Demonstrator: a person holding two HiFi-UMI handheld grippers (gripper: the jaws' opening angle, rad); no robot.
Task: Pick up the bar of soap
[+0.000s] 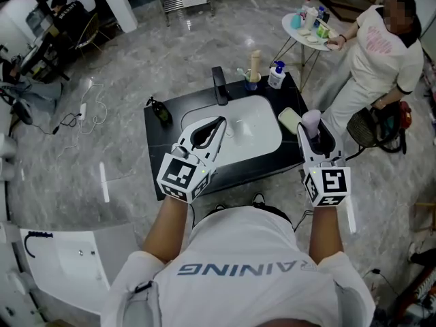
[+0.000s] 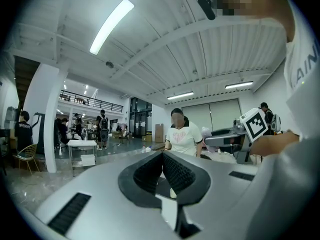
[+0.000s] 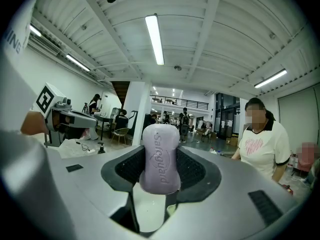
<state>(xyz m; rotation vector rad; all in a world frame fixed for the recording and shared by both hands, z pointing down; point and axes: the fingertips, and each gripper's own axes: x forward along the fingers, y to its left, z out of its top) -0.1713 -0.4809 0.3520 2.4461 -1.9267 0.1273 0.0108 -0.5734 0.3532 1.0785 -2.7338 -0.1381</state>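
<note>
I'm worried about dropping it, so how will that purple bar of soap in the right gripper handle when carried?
The bar of soap looks solid, so it should stay stiff. Its smooth rounded sides could slip between the ribbed fingers, especially if wet.

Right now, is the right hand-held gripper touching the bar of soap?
Touching. The right gripper view shows the right hand-held gripper with its jaws pressed against both sides of the bar of soap.

A white sink (image 1: 257, 132) is set into a black counter (image 1: 152, 140). A faucet (image 1: 219, 85) is seen at its far edge, a dark bottle (image 1: 161, 111) near the left edge, and a pump bottle (image 1: 276, 75) at the far right corner.
</note>
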